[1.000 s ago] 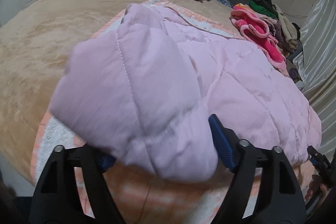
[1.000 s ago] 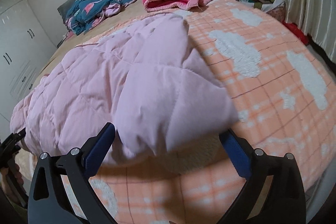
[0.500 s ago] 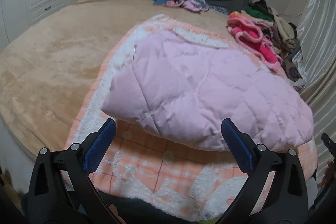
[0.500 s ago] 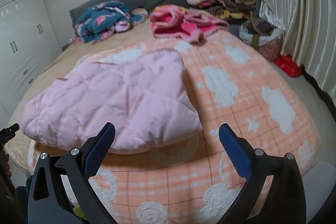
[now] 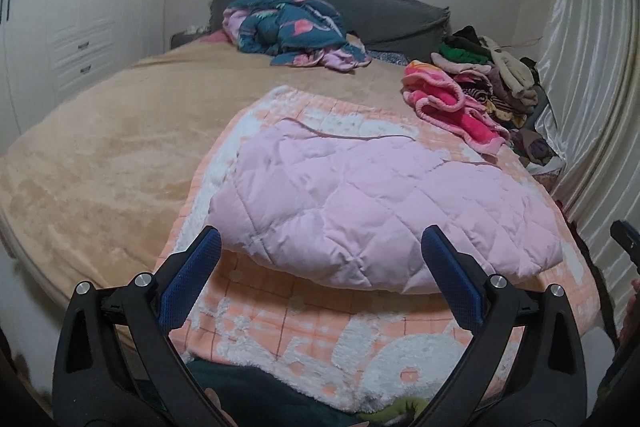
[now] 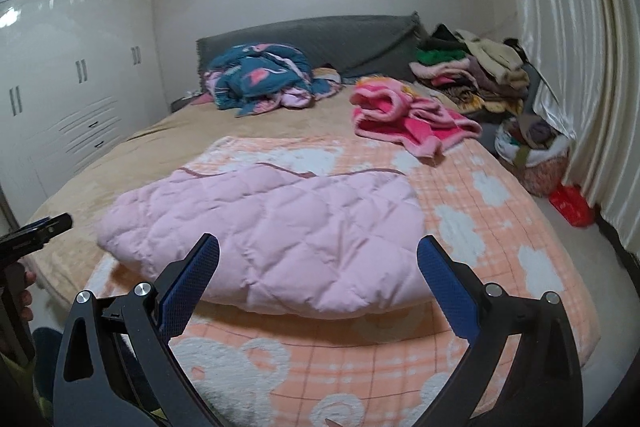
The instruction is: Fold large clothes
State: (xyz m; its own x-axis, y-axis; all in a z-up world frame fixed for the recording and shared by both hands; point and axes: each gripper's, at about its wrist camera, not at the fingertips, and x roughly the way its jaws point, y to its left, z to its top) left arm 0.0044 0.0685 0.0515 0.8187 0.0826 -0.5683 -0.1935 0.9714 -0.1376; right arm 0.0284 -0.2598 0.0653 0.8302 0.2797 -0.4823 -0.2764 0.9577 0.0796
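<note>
Left wrist view: the left hand-held gripper [image 5: 320,259] hangs above the foot of the bed [image 5: 100,147], its blue-padded jaws spread wide and empty. They have just been opening, and nothing lies between them now. Beyond them the pink quilted jacket [image 5: 380,203] lies folded into a puffy slab on the orange cloud-print blanket [image 5: 320,327]. Beyond the jacket, a hot-pink fleece garment [image 5: 452,103] lies crumpled at the blanket's far corner, and a blue patterned heap [image 5: 288,27] sits by the grey headboard. A second earlier this hand-held gripper sat low against the jacket's near edge, with padded fabric bulging between its jaws; now it is higher and farther back.

Right wrist view: the right hand-held gripper [image 6: 318,259] is likewise wide open and empty, short of the jacket's near edge. It too was close in a second earlier, with a fold between its jaws.

The fold looks finished but lofty. To do the step well, I would check that the edges line up and press the padding flat so it does not spring open.
</note>
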